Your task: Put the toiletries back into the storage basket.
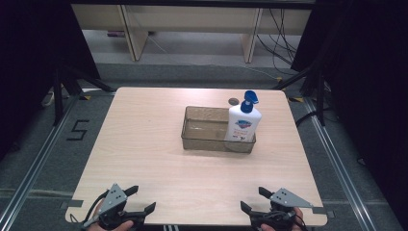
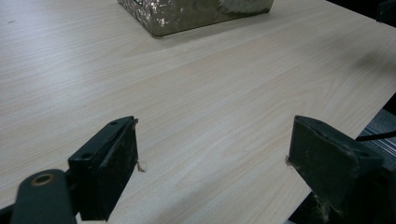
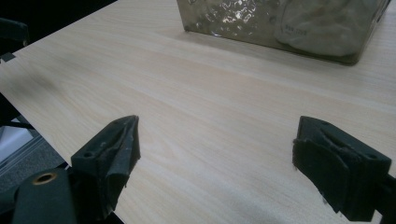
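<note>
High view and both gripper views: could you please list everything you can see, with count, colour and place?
Bottle: one, white with a blue pump top, standing upright at the right end of the bin.
Bin: one, clear brownish, rectangular, on the table right of centre.
Small round thing: one, dark, on the table just behind the bin; too small to identify.
Table: one, pale wood.
Number 5 mark: one, black, on the grey floor left of the table.
Left hand-held gripper: one, black with a grey plate, at the table's near left edge, jaws apart.
Right hand-held gripper: one, black with a grey plate, at the near right edge, jaws apart.
</note>
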Motion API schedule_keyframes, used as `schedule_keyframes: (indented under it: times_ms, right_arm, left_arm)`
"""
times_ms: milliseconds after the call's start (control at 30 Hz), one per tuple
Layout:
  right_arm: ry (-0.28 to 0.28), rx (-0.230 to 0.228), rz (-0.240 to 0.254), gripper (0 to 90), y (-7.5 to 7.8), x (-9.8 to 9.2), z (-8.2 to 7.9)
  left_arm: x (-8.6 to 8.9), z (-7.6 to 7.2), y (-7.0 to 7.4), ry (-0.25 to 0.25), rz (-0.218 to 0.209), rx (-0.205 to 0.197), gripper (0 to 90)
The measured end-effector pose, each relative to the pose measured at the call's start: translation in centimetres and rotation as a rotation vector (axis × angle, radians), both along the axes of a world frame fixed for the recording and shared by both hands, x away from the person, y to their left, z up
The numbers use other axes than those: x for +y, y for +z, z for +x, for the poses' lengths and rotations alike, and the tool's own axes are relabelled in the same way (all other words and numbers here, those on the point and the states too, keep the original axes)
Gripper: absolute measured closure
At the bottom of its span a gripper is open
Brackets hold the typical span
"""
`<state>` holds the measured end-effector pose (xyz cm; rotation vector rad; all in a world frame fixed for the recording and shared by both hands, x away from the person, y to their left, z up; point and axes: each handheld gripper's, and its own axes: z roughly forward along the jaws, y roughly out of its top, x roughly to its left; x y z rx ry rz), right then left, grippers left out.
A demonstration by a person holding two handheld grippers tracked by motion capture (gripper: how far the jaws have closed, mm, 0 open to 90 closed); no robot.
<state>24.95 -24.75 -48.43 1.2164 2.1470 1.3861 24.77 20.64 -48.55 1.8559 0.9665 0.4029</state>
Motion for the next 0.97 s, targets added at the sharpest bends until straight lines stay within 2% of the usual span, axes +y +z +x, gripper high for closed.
schedule_keyframes:
  times_ms: [33,67,100,167,267,300,367,467,533,633,667,700,733,900,933,967]
  right_arm:
    - [-0.009,0.029,0.007,15.4,-0.01,0.12,-0.18]
    - [-0.009,0.029,0.007,15.4,-0.01,0.12,-0.18]
    - [-0.007,0.03,0.028,15.4,-0.15,0.25,-0.16]
    - [0.009,0.015,0.015,15.4,-0.22,0.16,-0.06]
    - [0.002,0.008,-0.009,15.5,-0.19,0.07,-0.14]
    - [0.0,0.013,0.011,15.5,-0.3,0.24,-0.2]
    - [-0.001,0.003,-0.002,15.5,-0.32,0.19,-0.22]
    - [0.003,0.017,-0.011,15.5,-0.35,0.16,-0.35]
    - [0.014,0.036,0.001,15.5,-0.55,0.35,-0.39]
    - [0.008,0.032,-0.019,15.5,-0.48,0.27,-0.48]
    - [0.009,0.056,-0.014,15.7,-0.51,0.38,-0.55]
    - [0.009,0.056,-0.014,15.7,-0.51,0.38,-0.55]
    - [0.008,0.036,-0.03,15.7,-0.56,0.31,-0.52]
    - [0.01,0.052,-0.022,15.7,-0.55,0.34,-0.57]
    - [0.017,0.05,-0.019,15.7,-0.69,0.42,-0.45]
    - [0.017,0.05,-0.019,15.7,-0.69,0.42,-0.45]
  left_arm:
    - [-0.01,0.0,-0.01,0.0,0.001,0.0,15.2]
    - [-0.01,0.0,-0.01,0.0,0.001,0.0,15.2]
    - [-0.03,-0.02,-0.01,0.005,0.005,-0.001,15.2]
    - [-0.02,-0.04,-0.01,0.007,0.01,0.005,15.2]
    - [-0.04,0.0,-0.07,0.003,0.004,0.005,15.2]
    - [-0.03,-0.05,-0.03,0.004,0.011,0.006,15.3]
    - [-0.03,-0.03,-0.05,0.002,0.008,0.006,15.2]
    - [-0.03,-0.01,-0.07,0.001,0.006,0.005,15.3]
    - [-0.04,-0.05,-0.01,0.004,0.013,0.007,15.3]
    - [-0.04,-0.08,0.0,0.005,0.014,0.008,15.3]
    - [-0.05,-0.05,-0.03,0.004,0.011,0.006,15.3]
    - [-0.05,-0.04,-0.05,0.005,0.011,0.006,15.3]
    - [-0.04,-0.05,-0.04,0.005,0.011,0.005,15.3]
    - [-0.02,-0.06,0.0,0.006,0.014,0.004,15.3]
    - [-0.12,-0.05,-0.03,0.005,-0.008,-0.001,15.3]
    - [-0.12,-0.05,-0.03,0.005,-0.008,-0.001,15.3]
